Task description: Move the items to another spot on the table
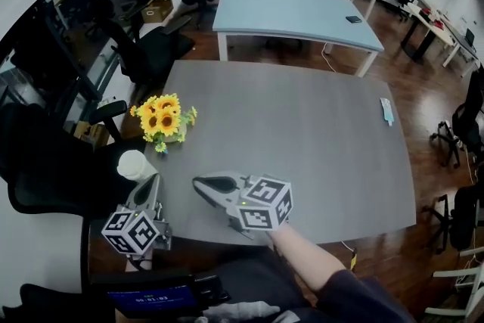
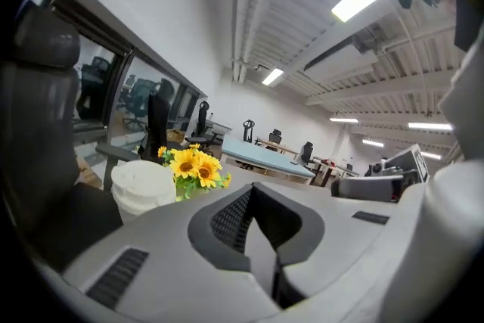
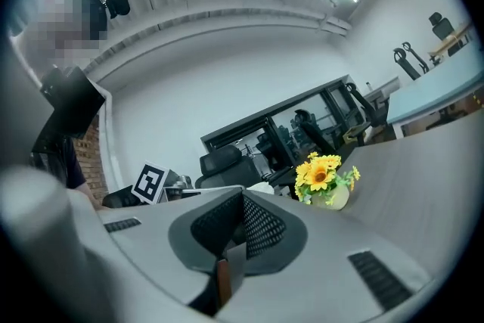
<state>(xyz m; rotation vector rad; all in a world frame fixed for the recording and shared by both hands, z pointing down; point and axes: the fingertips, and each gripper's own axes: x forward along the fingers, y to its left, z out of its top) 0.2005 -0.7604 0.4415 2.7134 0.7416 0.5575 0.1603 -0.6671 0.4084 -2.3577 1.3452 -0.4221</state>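
While both hand-held tools hang low over the near part of the wide grey rectangular table [image 1: 318, 140], neither one carries anything. The left gripper [image 1: 153, 180] has its two jaws pressed together with nothing between them, as its own view shows plainly. The right gripper [image 1: 199, 182] is likewise closed and empty, and its tips point across towards the left one. A bare forearm [image 1: 306, 253] leads back from it to the bottom edge of the head view.

A bunch of yellow artificial sunflowers in a small pale pot [image 1: 164, 119] stands upright by the table's left edge. A white lidded paper cup [image 1: 136, 165] sits nearer the person, between the flowers and the left gripper. It is just beside that gripper's tips and off to their left. Whether the two touch cannot be told.

A small pale blue packet [image 1: 387, 111] lies flat near the right edge, well apart from the rest. Behind stands a light blue table [image 1: 295, 15], with black office chairs [image 1: 147, 49] around.
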